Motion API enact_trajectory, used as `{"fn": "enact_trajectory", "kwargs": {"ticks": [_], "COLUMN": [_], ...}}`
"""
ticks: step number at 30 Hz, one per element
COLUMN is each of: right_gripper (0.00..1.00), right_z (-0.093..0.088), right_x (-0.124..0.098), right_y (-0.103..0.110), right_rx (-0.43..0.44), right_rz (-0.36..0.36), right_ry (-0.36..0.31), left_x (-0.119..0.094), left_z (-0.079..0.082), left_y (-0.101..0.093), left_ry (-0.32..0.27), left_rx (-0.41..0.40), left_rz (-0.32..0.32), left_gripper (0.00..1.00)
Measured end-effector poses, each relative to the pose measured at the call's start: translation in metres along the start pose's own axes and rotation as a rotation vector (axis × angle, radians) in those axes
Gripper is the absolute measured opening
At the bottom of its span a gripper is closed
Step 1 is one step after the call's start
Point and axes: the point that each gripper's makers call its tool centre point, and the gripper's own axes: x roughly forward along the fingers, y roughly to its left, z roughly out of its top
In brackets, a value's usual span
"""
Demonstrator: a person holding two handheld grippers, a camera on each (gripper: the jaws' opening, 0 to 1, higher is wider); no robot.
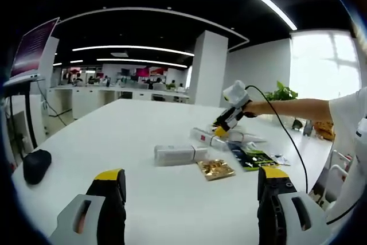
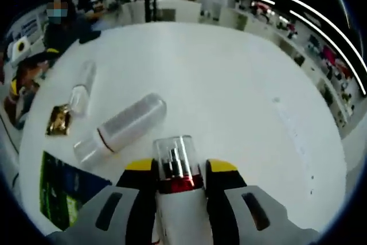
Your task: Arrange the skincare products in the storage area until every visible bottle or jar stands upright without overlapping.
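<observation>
The right gripper point(image 2: 178, 167) is pinching a spray bottle point(image 2: 176, 167) between its yellow-tipped jaws, the clear cap and red collar poking out past the tips over a white table point(image 2: 229, 84). Just beyond the cap, a frosted bottle point(image 2: 123, 125) is lying on its side, and farther left a slim clear bottle point(image 2: 82, 91) is also lying flat, beside a gold foil packet point(image 2: 59, 120). A dark green sachet point(image 2: 60, 190) is lying near the table's left edge. To the right and far side, the tabletop is running bare and wide toward its curved edge.

In the left gripper view, the left gripper point(image 1: 192, 183) is hovering with its jaws spread wide, nothing between them, above the near part of the same table point(image 1: 120, 124). Ahead of it a pale bottle point(image 1: 179, 154) is lying flat, with the gold packet point(image 1: 215, 168) and green sachet point(image 1: 250, 156) just to its right. Beyond those, the right gripper point(image 1: 222, 131) is reaching in on a person's arm point(image 1: 292, 107) and touching down among the products at the table's right side. A black mouse point(image 1: 36, 165) is sitting near the left edge, well apart from the clutter, with open surface between.
</observation>
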Motion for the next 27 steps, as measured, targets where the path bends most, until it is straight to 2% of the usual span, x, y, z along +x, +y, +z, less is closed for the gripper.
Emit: {"fn": "enact_trajectory", "kwargs": {"ticks": [9, 12, 20, 21, 23, 24, 27], "right_gripper": [0.28, 0.28, 0.28, 0.28, 0.28, 0.27, 0.27], "right_z": [0.003, 0.006, 0.017, 0.019, 0.019, 0.021, 0.024], "right_x": [-0.004, -0.01, -0.038, -0.045, -0.049, -0.057, -0.068], "right_y": [0.003, 0.001, -0.01, -0.012, -0.012, -0.016, -0.026], "right_rx": [-0.046, -0.049, 0.002, 0.006, 0.007, 0.021, 0.059], "right_rz": [0.009, 0.0, -0.047, -0.07, -0.077, -0.105, -0.149], "right_ry": [0.002, -0.02, -0.136, -0.168, -0.181, -0.219, -0.271], "left_x": [-0.001, -0.002, -0.006, -0.006, -0.006, -0.006, -0.004], "left_z": [-0.002, 0.0, 0.001, 0.001, 0.001, 0.0, 0.0], "left_y": [0.003, 0.003, 0.007, 0.007, 0.007, 0.006, 0.005], "left_ry": [0.004, 0.0, -0.012, -0.014, -0.014, -0.01, -0.006], "left_rx": [-0.004, -0.003, -0.005, -0.007, -0.008, -0.008, -0.002], "left_rz": [0.004, 0.004, 0.015, 0.015, 0.014, 0.012, 0.008], "left_gripper": [0.99, 0.99, 0.99, 0.99, 0.99, 0.99, 0.99]}}
